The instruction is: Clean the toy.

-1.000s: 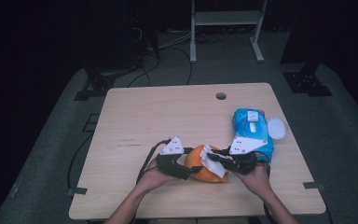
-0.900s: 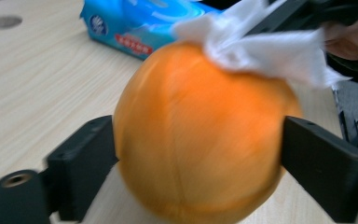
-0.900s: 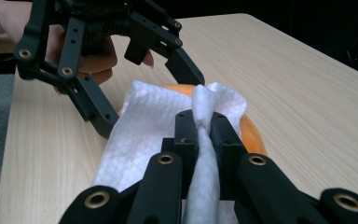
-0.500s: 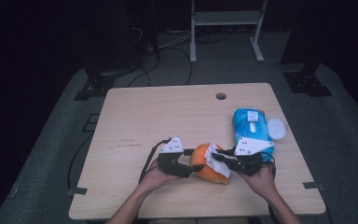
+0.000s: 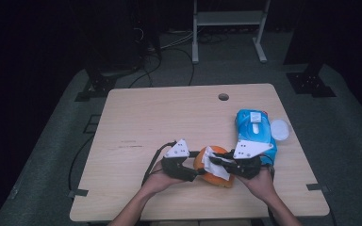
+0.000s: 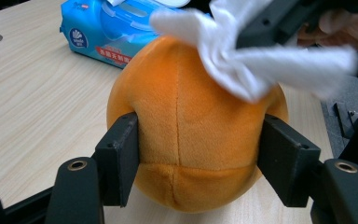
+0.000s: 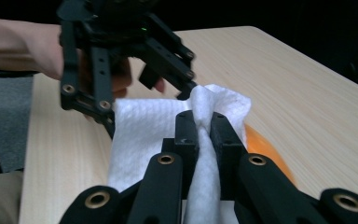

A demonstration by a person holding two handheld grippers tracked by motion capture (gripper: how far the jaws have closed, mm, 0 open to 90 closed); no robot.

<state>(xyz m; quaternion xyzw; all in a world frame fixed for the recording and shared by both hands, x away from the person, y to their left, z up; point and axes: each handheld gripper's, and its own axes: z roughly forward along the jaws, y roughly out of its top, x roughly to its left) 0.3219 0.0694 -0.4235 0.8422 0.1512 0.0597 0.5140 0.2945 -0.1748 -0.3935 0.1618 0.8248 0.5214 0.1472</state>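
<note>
An orange plush ball [image 6: 191, 135] rests on the table near its front edge [image 5: 207, 178]. My left gripper [image 6: 196, 158] has just closed its jaws, and both pads now press the ball's sides. It reaches the ball from the left in the high view [image 5: 195, 172]. My right gripper [image 7: 203, 126] is shut on a pinched fold of a white wipe [image 7: 144, 126]. That wipe [image 5: 214, 164] lies draped over the top of the ball, with the right gripper [image 5: 222, 162] coming in from the right.
A blue pack of wet wipes [image 5: 254, 129] lies at the right of the wooden table [image 5: 169, 117], just behind my right hand. A round white lid [image 5: 279, 129] sits beside it. A cable hole [image 5: 223, 97] is near the far edge.
The left gripper's jaws have narrowed onto the orange ball's sides. The right gripper and the wipe have stayed on top of the ball.
</note>
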